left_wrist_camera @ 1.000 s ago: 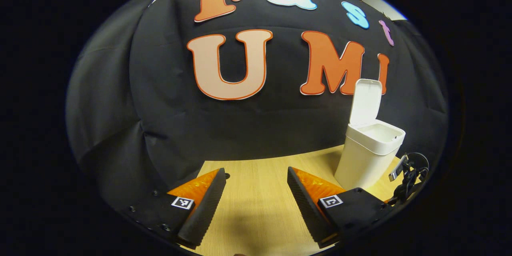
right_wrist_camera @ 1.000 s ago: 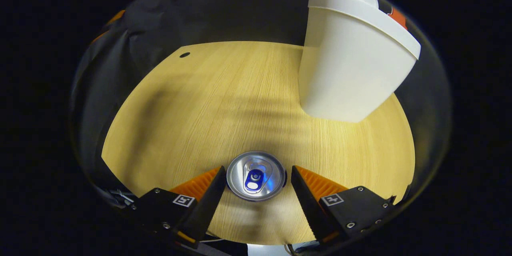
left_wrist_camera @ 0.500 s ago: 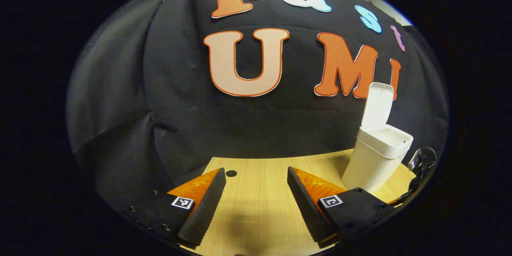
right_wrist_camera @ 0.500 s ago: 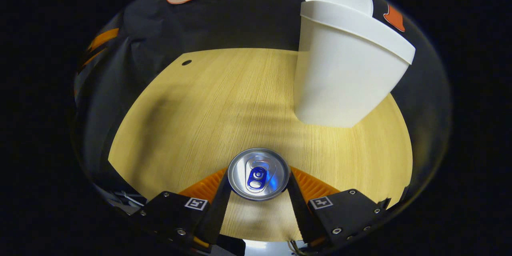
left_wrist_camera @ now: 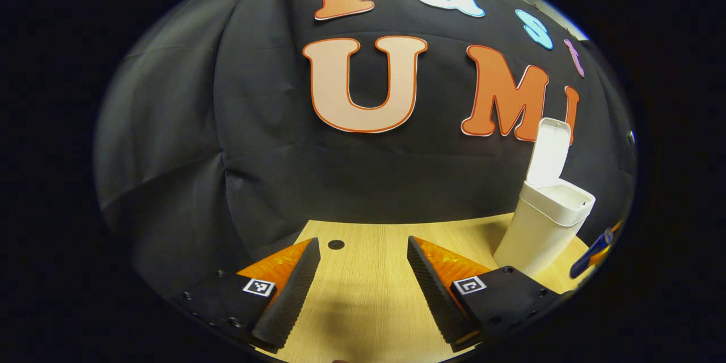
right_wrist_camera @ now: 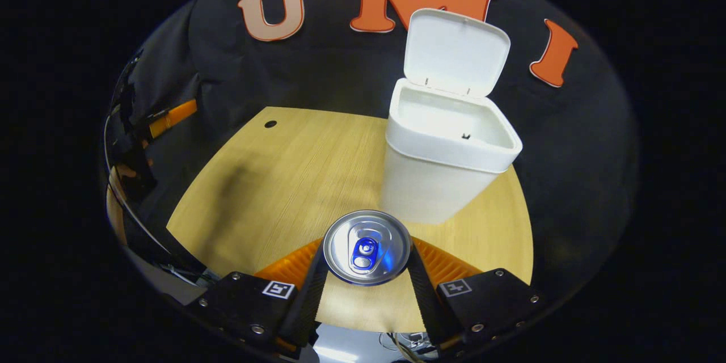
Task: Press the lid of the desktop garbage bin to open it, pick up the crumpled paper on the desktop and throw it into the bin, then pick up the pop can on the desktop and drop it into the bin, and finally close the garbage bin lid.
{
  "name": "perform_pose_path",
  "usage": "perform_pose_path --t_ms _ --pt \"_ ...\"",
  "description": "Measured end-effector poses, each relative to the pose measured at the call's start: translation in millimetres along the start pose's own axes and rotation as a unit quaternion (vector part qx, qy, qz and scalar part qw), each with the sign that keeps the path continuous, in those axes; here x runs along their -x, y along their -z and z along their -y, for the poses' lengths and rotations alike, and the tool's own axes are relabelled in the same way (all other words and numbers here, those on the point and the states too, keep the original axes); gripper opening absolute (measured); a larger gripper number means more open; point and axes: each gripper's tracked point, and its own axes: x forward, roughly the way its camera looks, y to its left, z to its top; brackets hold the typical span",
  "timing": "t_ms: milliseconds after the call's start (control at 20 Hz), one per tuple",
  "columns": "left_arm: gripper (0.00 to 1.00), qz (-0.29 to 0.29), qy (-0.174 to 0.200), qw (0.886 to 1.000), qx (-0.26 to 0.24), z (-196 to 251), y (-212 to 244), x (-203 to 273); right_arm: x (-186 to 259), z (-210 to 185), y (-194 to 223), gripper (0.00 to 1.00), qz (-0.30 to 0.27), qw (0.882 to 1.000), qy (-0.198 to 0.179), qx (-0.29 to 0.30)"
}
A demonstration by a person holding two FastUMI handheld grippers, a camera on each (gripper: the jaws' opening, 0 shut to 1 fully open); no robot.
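Our right claw grips the can; left claw idles open. Can might clip the bin rim if we drop early.

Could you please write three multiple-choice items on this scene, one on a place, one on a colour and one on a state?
1. Where is the pop can?
A. Between the fingers of the right hand-held gripper
B. Lying inside the bin
C. Lying on its side by the wall

2. What colour is the garbage bin?
A. Blue
B. White
C. Green

3. In what state is the bin lid?
A. Shut flat
C. Lying on the table
B. Standing open

Answers:
1 A: in the right gripper view both fingers press the can's sides.
2 B: body and lid are white in both views.
3 B: the lid is raised behind the open mouth. In the left gripper view, the left hand-held gripper is open and holds nothing.
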Motion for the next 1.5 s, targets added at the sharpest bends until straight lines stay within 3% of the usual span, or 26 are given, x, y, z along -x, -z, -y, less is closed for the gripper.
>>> perform_pose_path --t_ms 500,850,950,1500 --pt "0.98 -0.001 0.001 1.000 -0.012 2.1 6.2 -15.3 37.8 58.4 -93.4 0.77 0.029 0.999 0.029 -0.005" --pt "0.98 -0.005 -0.005 1.000 -0.018 0.8 8.4 -24.3 18.1 107.9 -150.1 0.72 0.047 0.996 0.069 -0.005" --pt "0.98 -0.006 -0.010 1.000 -0.018 -3.0 9.2 -25.7 5.6 120.6 -162.3 0.77 0.053 0.995 0.079 -0.009" --pt "0.98 -0.021 -0.028 0.999 -0.019 -19.1 19.1 -30.3 -69.2 157.7 -151.8 0.81 0.001 0.995 0.092 -0.047"
